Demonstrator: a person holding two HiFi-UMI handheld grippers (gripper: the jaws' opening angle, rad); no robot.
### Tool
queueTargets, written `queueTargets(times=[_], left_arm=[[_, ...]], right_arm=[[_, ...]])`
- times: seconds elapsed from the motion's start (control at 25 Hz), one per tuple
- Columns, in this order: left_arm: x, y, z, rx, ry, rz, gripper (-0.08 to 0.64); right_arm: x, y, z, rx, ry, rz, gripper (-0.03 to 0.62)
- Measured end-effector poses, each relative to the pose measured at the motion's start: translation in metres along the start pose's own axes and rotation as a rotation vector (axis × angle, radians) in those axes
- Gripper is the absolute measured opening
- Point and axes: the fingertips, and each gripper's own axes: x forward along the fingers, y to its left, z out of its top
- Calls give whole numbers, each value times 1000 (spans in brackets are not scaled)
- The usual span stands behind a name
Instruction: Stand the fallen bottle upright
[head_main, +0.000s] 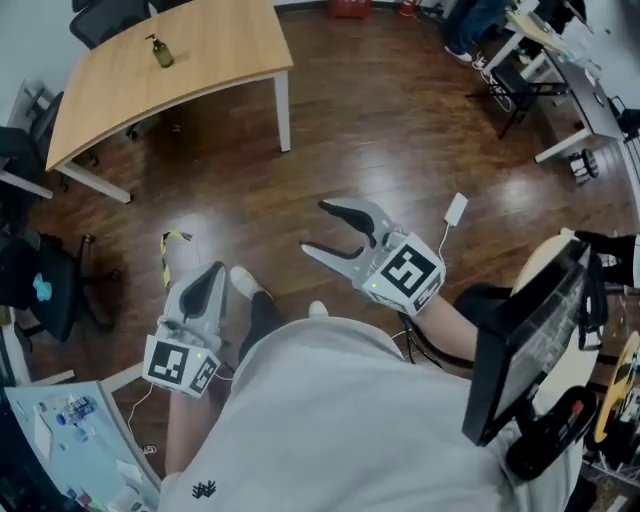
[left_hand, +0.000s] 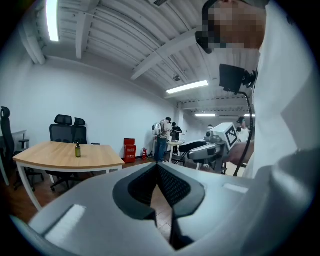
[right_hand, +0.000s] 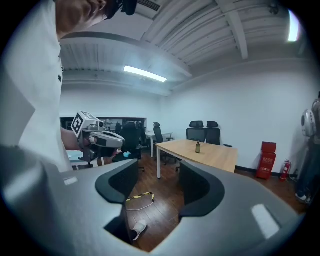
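one small dark pump bottle stands upright on one light wooden table; left gripper pressed together, right gripper spread, empty.

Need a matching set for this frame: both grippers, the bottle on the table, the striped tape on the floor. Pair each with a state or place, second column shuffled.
Column one
1. left gripper
2. right gripper
3. small dark pump bottle
4. yellow-and-black striped tape strip

Column two
A. lying on the dark wood floor
B. fingers apart, nothing between them
C. standing upright on the light wooden table
D. fingers closed together, holding nothing

Pairs: 1-D, 2-B, 3-C, 4-A
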Motion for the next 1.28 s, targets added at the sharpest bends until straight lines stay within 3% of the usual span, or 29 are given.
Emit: queueTargets(times=[0.24, 0.76, 1.04, 1.28], left_arm=[[-1, -34, -2, 26, 18, -15, 0], [8, -25, 6, 31, 7, -23, 0], [22, 32, 5, 5, 4, -17, 0], [30, 110, 6, -10, -18, -18, 0]], right_arm=[[-29, 15, 9, -66, -26, -3, 262], [-23, 12, 17, -83, -33, -6, 247], [31, -11, 24, -80, 1, -1, 237], [104, -28, 45, -104, 13, -2, 235]])
